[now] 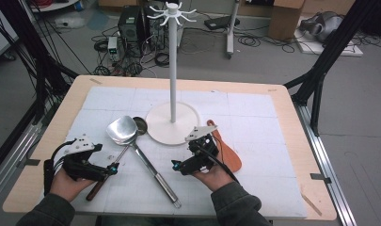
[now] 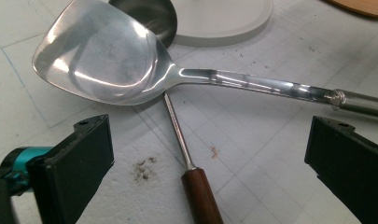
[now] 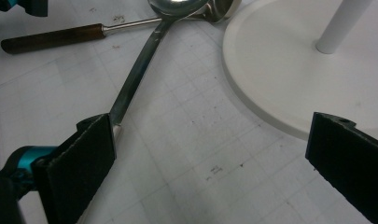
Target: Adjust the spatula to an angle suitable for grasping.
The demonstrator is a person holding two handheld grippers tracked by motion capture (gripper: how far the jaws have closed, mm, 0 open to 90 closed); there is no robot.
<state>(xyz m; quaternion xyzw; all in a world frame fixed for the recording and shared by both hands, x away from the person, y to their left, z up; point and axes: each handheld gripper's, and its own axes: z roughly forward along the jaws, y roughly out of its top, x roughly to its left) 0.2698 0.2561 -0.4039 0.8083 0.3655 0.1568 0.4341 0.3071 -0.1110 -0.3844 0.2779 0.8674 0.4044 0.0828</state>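
Left gripper [image 1: 114, 168], held in a hand at the table's 7 o'clock: jaws spread wide, gripping nothing, hovering just beside the wooden-handled ladle [image 2: 201, 196], whose thin shaft runs up under the steel spatula [image 2: 102, 56]. Right gripper [image 1: 175, 165], at 5 o'clock: jaws likewise spread, empty, pointing toward 9 o'clock over the white mat [image 1: 254, 155]. Steel spatula: blade left of centre, its long handle slanting down to 6 o'clock and crossing over the ladle's shaft. Wooden spatula [image 1: 228, 153]: flat on the mat, just right of the right gripper. White hook stand [image 1: 172, 70]: round base at centre, post upright, hooks toward 12 o'clock.
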